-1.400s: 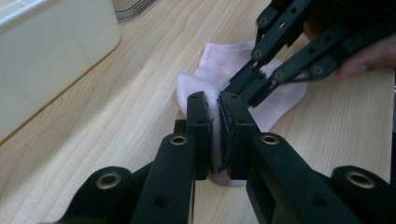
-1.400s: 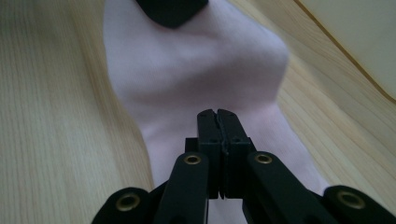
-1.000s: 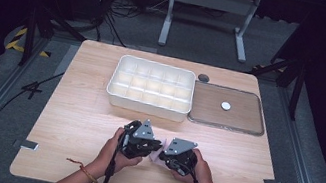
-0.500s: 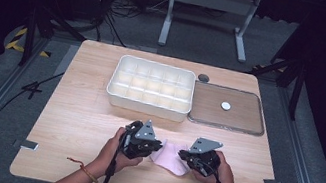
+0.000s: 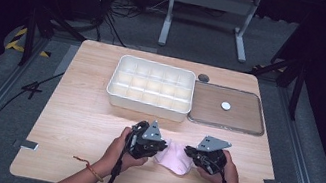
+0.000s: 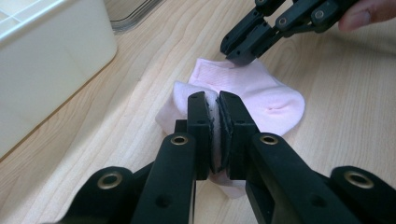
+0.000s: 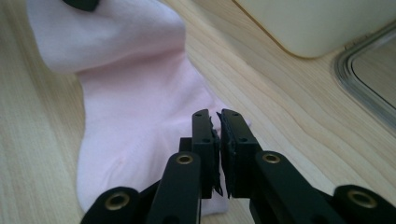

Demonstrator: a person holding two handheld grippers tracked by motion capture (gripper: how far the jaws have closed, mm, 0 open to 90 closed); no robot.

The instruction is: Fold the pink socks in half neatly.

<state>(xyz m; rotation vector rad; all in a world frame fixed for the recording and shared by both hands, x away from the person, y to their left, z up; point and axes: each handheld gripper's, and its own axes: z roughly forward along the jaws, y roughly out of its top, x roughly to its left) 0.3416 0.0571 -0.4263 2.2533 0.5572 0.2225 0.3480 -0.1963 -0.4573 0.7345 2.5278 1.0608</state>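
A small pink sock [image 5: 174,157] lies flat on the wooden table [image 5: 79,122] near its front edge, between my two grippers. My left gripper [image 5: 161,149] is shut on the sock's left end; white fabric shows pinched between its pads [image 6: 216,100]. My right gripper [image 5: 189,152] sits at the sock's right end, over the cuff [image 6: 212,70]. Its jaws have just been opening. They stand a narrow slit apart [image 7: 218,116], I see no fabric between them, and the sock [image 7: 135,107] lies under them.
A white box with several compartments [image 5: 148,106] stands behind the hands. A clear flat lid [image 5: 245,129] lies to its right with a small white disc [image 5: 225,105] on it. A dark disc [image 5: 203,78] lies near the table's back edge.
My right hand has moved to the right, away from the left one, and the sock now lies stretched out between the grippers. The left hand has stayed put.
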